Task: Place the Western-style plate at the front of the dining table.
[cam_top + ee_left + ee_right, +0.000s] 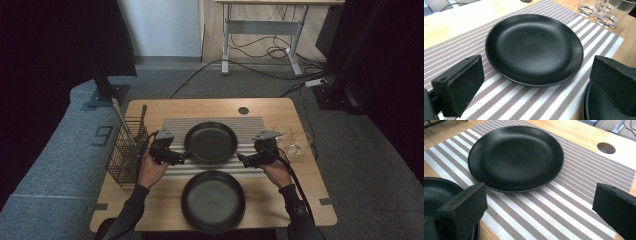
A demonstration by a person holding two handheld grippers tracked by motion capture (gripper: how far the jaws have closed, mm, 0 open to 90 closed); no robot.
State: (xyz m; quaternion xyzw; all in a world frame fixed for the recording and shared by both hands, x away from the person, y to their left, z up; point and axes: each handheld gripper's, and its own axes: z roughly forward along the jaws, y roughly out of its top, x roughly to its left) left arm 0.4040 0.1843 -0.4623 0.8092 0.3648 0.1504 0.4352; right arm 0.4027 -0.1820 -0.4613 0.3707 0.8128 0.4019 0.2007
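Flanking the far plate (210, 143) on the striped mat (250, 125): left gripper (184, 158) jaws apart and empty, right gripper (241, 159) likewise. Plate looks stiff, glossy, likely slippery and breakable; best gripped at opposite rim edges.

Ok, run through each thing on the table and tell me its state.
Far black plate: empty, on striped placemat.
Near black plate: empty, partly on the placemat.
Left gripper: open, holding nothing.
Right gripper: open, holding nothing.
Glasses: upright, empty.
Wire basket: holds utensils.
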